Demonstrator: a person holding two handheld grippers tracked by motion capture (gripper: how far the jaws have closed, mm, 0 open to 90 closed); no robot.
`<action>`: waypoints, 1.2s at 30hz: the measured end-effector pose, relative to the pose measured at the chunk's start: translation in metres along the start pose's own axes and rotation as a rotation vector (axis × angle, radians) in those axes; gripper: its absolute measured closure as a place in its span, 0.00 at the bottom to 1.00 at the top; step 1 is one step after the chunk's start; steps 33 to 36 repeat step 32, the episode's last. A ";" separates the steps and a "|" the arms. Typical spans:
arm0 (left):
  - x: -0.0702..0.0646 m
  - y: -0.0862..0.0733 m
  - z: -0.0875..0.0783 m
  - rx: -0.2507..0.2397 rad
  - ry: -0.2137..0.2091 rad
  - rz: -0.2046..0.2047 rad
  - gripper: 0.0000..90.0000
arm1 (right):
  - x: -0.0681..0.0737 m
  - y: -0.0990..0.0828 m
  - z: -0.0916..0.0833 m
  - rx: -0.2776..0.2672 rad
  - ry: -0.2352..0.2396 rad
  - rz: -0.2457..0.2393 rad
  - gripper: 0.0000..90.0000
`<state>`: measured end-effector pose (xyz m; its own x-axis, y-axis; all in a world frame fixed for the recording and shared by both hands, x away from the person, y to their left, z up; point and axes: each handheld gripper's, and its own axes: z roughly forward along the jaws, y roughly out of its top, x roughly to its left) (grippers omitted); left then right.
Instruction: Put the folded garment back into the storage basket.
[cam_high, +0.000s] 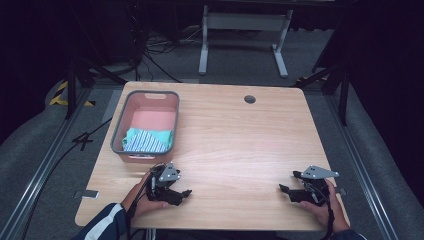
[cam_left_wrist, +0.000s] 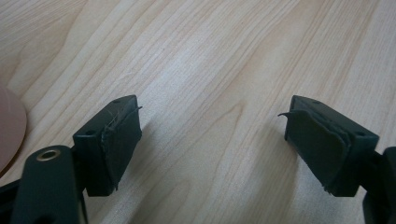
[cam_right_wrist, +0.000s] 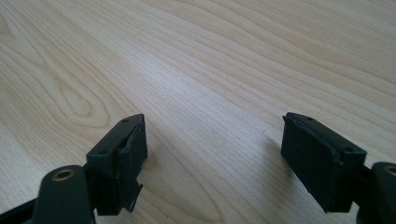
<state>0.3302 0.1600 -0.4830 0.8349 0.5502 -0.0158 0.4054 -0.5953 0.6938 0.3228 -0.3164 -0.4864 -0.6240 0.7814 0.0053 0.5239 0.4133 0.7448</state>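
A grey-rimmed pink basket (cam_high: 118, 131) stands at the table's left, and a folded teal-and-white striped cloth (cam_high: 147, 140) lies in its near end. My left gripper (cam_high: 186, 193) rests low over the wood just in front of the basket, held by a hand in a dark sleeve with white stripes. In the left gripper view the left gripper (cam_left_wrist: 212, 135) stands open over bare wood, nothing between its pads. My right gripper (cam_high: 283, 188) sits near the front right edge. The right gripper view has the right gripper (cam_right_wrist: 215, 144) open too, with only wood grain between its jaws.
The wooden table (cam_high: 235, 135) has a round cable hole (cam_high: 250, 99) at the back. A pink curved edge (cam_left_wrist: 11, 128) shows at the left of the left gripper view. Behind the table stand a white frame (cam_high: 245, 30), floor cables and dark stands.
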 end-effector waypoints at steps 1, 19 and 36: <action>0.000 0.000 0.000 0.000 0.000 0.000 0.19 | 0.000 0.000 0.000 0.000 0.000 0.000 0.26; 0.000 0.001 0.001 0.001 -0.005 -0.003 0.17 | 0.000 0.000 0.000 0.000 0.000 0.000 0.26; 0.000 0.001 0.001 0.002 -0.004 -0.003 0.17 | -0.001 0.000 0.000 0.000 0.005 -0.003 0.25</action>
